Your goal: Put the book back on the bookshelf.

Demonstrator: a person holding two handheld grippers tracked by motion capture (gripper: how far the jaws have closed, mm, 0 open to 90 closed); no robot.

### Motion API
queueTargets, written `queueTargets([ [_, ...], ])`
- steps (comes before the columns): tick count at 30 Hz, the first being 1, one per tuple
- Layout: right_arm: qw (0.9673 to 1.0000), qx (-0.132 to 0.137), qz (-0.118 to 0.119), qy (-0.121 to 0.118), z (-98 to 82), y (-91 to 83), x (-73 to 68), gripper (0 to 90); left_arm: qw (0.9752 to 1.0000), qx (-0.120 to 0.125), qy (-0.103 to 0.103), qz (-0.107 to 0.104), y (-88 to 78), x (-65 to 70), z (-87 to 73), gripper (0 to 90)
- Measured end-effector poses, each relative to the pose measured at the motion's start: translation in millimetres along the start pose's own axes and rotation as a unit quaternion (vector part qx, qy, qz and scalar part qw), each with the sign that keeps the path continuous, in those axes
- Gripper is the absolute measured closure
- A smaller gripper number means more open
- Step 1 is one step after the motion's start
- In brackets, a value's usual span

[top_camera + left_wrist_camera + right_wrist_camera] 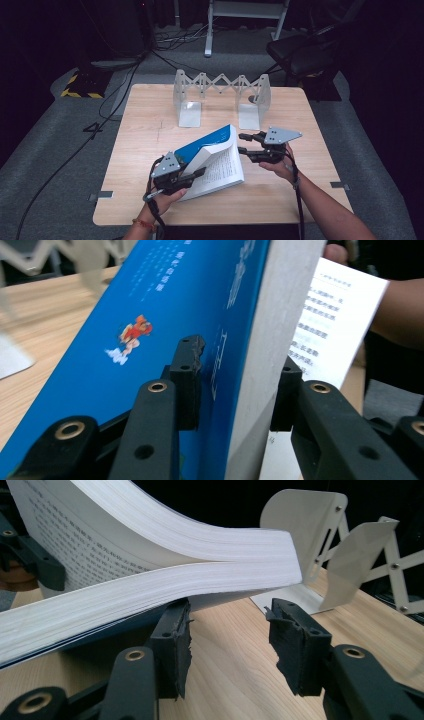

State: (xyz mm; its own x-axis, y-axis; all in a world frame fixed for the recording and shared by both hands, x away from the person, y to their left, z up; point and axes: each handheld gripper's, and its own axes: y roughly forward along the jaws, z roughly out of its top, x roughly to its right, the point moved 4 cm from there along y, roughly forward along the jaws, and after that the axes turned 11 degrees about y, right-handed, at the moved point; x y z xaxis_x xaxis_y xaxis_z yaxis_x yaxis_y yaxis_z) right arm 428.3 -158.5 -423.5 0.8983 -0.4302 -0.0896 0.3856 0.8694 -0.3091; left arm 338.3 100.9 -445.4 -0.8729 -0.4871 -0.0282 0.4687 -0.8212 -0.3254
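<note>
Colours on your table.
Your book (212, 155) has a bright blue cover, white printed pages; the rack (222, 97) is pale grey, the table (150, 130) light wood-grain, both grippers' jaws black.

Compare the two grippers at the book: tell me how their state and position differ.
The left gripper is shut on the raised half of the blue-covered paperback book, one jaw on the cover, one on the pages; the right gripper is open with nothing between its jaws, beside the book's page edges. Both have black jaws and are hand-held over the wooden table.

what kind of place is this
Probably a recording studio or lab: a lone wooden table on grey carpet, cables trailing across the floor, dark surroundings, and hazard tape on the floor.
</note>
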Motion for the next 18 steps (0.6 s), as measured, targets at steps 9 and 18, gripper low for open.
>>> queueTargets([
  [9, 0.9985, 0.023, -0.047, 0.013, -2.4, -47.1, 22.9, 52.4, 0.9984, 0.012, 0.025, -0.049, 48.2, 8.5, 24.4, 65.8],
  [18, 0.9975, 0.052, -0.048, -0.007, 15.7, -60.0, 13.5, 52.4, 0.9982, 0.021, 0.037, -0.043, 42.8, 8.8, 26.8, 64.8],
])
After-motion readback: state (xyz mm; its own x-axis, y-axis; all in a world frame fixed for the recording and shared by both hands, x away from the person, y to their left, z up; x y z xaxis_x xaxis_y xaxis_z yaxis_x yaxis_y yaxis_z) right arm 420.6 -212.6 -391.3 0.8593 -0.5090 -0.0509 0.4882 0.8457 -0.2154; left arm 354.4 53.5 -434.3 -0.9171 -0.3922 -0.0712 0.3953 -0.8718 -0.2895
